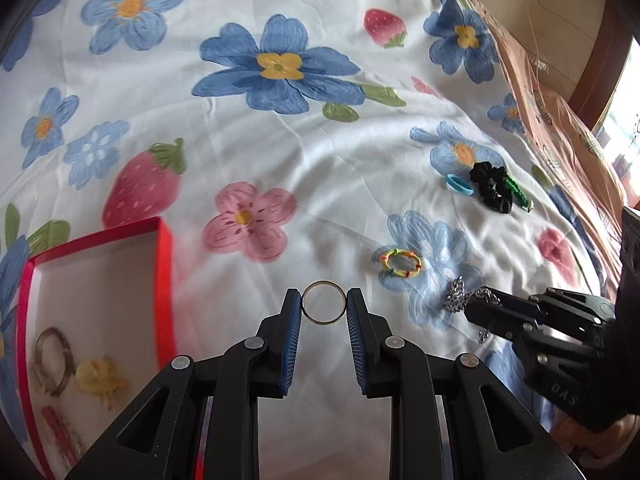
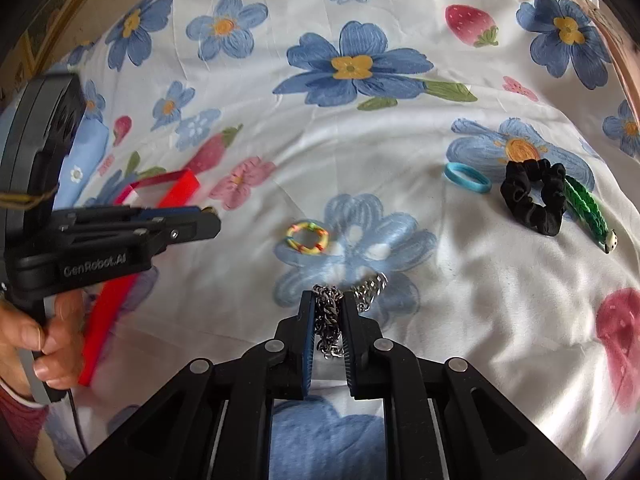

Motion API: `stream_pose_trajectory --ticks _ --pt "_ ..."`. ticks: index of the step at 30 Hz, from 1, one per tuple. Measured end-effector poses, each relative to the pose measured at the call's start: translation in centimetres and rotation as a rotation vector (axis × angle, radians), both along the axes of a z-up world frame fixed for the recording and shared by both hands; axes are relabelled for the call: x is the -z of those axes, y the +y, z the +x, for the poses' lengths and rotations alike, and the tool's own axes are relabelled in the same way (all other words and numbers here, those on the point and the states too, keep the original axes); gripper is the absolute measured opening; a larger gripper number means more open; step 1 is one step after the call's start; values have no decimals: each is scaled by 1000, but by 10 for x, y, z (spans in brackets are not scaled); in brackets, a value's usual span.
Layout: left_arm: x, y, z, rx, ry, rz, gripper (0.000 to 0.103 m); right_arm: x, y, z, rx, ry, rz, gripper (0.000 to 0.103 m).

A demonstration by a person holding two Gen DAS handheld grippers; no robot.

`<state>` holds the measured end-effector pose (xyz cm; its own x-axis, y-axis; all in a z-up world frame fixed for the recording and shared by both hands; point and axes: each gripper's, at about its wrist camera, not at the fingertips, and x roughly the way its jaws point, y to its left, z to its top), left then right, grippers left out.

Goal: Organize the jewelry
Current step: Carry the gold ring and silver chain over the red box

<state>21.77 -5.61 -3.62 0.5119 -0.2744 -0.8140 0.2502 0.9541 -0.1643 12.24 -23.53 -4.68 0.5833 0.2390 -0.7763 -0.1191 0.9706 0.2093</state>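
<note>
Nearest, left gripper closed on a thin gold ring, hoop pinched edge-on between the ribbed blue pads, jaws only as far apart as the ring is wide. Held above the sheet, just right of the red box. Likely risk: smooth round metal squirting out sideways if grip slackens, then vanishing into folds of the soft cloth. To the right, right gripper clamped narrow on a bunched silver chain, loose links spilling past the tips onto the floral bedsheet; probable trouble there is trailing links snagging the fabric or slipping free while carried. Inside the box, white floor holding a bracelet, a yellow piece and something red below, all blurred. Further out, a small woven yellow-green band, limp and ring-shaped. Far right, a smooth light-blue hair tie, a ruffled black scrunchie and a braided green cord touching it.
</note>
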Motion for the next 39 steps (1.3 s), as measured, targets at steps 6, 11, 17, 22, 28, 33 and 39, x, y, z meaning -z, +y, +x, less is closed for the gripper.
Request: stream_pose_trajectory --ticks 6,11,17,22,28,33,39 --pt "-23 31 -43 -50 -28 -32 22 -21 20 -11 -43 -37 36 12" --pt "-40 56 -81 -95 -57 -42 22 -35 41 -18 -87 -61 49 12" --pt "-49 82 -114 -148 -64 -59 22 -47 64 -24 -132 -82 68 12" --pt "-53 105 -141 -200 -64 -68 22 -56 86 -27 -178 -102 77 12" --pt "-54 134 -169 -276 -53 -66 22 -58 112 -27 -231 -104 91 12" --pt "-53 155 -184 -332 -43 -59 22 -56 131 -28 -273 -96 108 12" --pt "-50 175 -197 -385 -32 -49 22 -53 158 -29 -329 -87 123 12"
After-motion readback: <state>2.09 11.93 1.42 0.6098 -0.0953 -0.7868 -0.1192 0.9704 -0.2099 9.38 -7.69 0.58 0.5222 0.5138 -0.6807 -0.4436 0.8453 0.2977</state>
